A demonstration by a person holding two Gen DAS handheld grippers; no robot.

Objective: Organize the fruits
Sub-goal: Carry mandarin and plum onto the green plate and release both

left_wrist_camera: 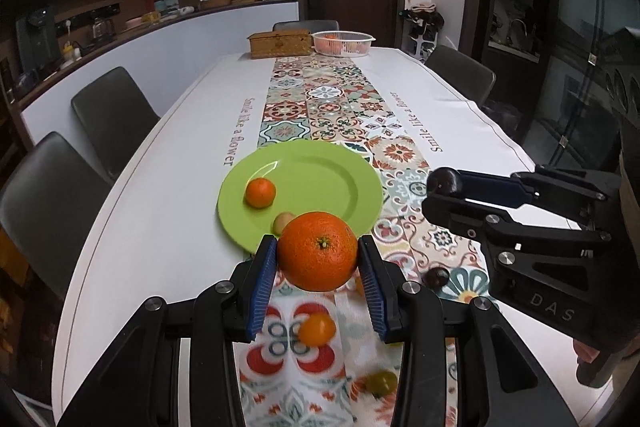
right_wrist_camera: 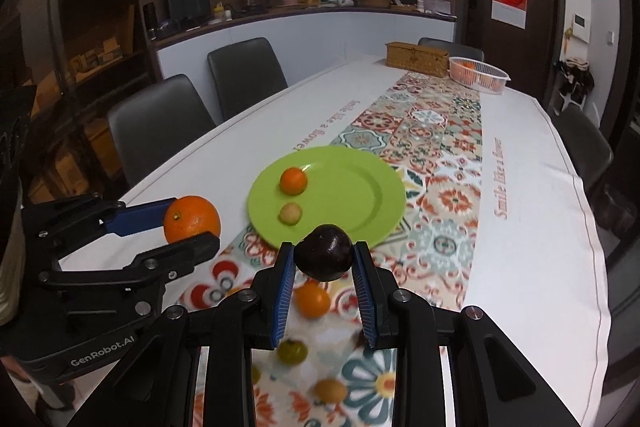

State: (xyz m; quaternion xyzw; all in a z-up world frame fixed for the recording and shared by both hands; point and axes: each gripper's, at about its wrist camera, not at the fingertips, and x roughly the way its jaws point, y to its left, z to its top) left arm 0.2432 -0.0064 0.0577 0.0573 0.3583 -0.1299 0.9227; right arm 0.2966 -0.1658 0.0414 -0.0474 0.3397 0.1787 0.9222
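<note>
The sorting looked partly done: on the green plate (left_wrist_camera: 352,187), in the middle of the left wrist view, a small tangerine (left_wrist_camera: 260,192) and a pale round fruit (left_wrist_camera: 283,222) already lay near its left and lower edge, close together but apart. Two more pieces were in hand. The left gripper (left_wrist_camera: 318,267) pinched a large orange (left_wrist_camera: 317,251) between its blue pads, low in the centre of its own frame, the fruit hiding the plate's near rim; whether it hung over the plate or just short of it could not be told, though the right wrist view showed the orange (right_wrist_camera: 192,219) to the left of the plate (right_wrist_camera: 360,195) and seemingly off it. The right gripper (right_wrist_camera: 323,261) was clamped on a dark, nearly black fruit (right_wrist_camera: 323,258), held just below the plate's lower edge in that frame. Several pieces remained loose on the patterned runner (right_wrist_camera: 440,187) near the bottom of the frames: a small orange fruit (right_wrist_camera: 312,299), a greenish tomato-like one (right_wrist_camera: 292,351), a yellowish one (right_wrist_camera: 330,390), and another dark fruit (left_wrist_camera: 436,277). By that count roughly half the job appeared left. A white basket (left_wrist_camera: 343,43) with orange fruit stood far off at the top of the left wrist frame.
</note>
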